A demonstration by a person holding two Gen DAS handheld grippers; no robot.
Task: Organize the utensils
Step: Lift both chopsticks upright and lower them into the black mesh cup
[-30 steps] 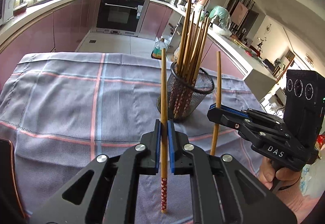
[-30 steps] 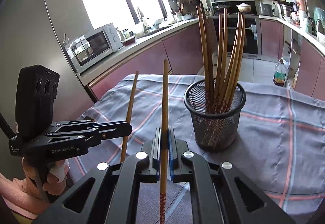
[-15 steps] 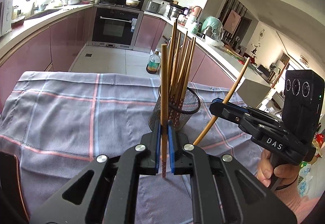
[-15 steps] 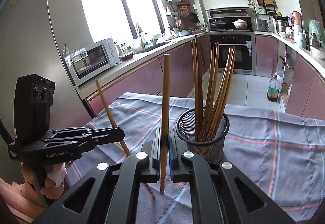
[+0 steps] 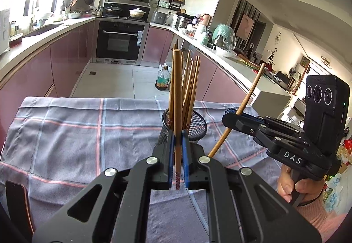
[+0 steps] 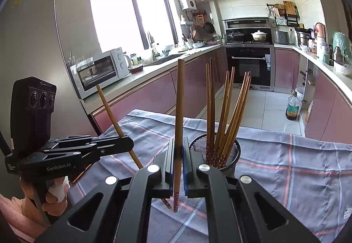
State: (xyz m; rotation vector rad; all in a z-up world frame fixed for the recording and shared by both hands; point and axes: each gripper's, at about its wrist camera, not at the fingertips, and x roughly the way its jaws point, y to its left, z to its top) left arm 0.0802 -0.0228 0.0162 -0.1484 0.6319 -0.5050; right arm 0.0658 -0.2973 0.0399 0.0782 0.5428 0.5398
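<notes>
Both grippers are clenched, each on one chopstick.

The left gripper (image 5: 177, 159) pinches its chopstick (image 5: 177, 97) low on the shaft, near the red patterned tip, so the long plain end sticks up and the short tip hangs below the pads. It stands nearly upright, which suits a straight drop into a narrow opening. In the right wrist view the same gripper (image 6: 123, 144) shows at left, its chopstick tilted.

The right gripper (image 6: 178, 161) holds its chopstick (image 6: 179, 111) the same way: upright, patterned tip down, clamped in the lower part. From the left wrist view this gripper (image 5: 233, 118) sits at right and its chopstick (image 5: 246, 97) leans toward the right, probably just from how the hand is angled.

The mesh cup (image 6: 235, 150) stands on the checked cloth (image 6: 297, 166) covering the surface, just beyond both grippers. It already has a bundle of chopsticks (image 6: 224, 111) inside, all tips down and fanned against the rim. Holding both new ones tip-down matches that, so they would sit the same way as the rest.

Both held tips look clear of the cloth, about level with or below the cup's rim. My read: the step is carrying the pair up and over the rim. Risk: the fanned bundle blocks part of the opening, so a tilted chopstick may catch on it.
</notes>
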